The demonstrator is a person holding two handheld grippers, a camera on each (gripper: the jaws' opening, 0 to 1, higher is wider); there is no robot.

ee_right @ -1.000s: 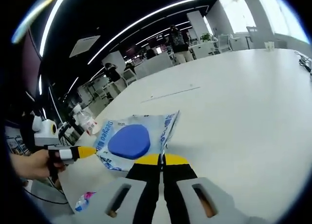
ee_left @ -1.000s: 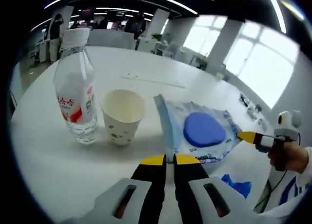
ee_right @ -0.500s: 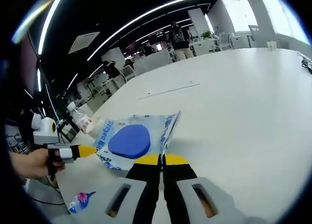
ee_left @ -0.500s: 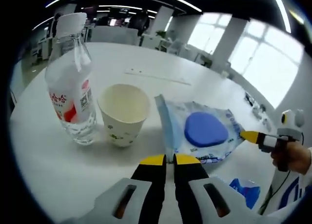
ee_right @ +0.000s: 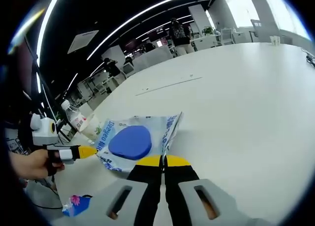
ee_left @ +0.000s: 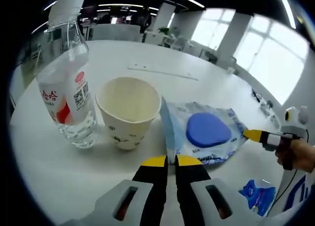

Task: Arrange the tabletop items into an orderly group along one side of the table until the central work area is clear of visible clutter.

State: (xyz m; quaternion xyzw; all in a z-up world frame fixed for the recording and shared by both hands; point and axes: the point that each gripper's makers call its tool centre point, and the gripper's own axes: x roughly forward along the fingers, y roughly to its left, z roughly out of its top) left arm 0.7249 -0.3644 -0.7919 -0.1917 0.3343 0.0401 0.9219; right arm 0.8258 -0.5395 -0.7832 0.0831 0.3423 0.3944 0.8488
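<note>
Two claws, each pinching one side of the same clear plastic packet (ee_left: 209, 135) with a blue round pad inside. Left claw (ee_left: 171, 160) closed, yellow tips together on the packet's near edge in the left gripper view; right claw (ee_right: 163, 160) likewise closed on the packet (ee_right: 133, 142) at its edge in the right gripper view. Packet flat on the white desk (ee_left: 59, 167), just right of a paper cup (ee_left: 128, 113), upright and open-topped. Left of the cup, close beside it, a clear water bottle (ee_left: 66, 95) with red-and-white label and white cap, upright. From the left gripper view, the right claw's yellow tip at the packet's far right corner, held by a hand (ee_left: 300, 154). Below it, off the desk edge, a small blue wrapper (ee_left: 258, 194). Same bottle (ee_right: 76, 120) far left in the right gripper view.
</note>
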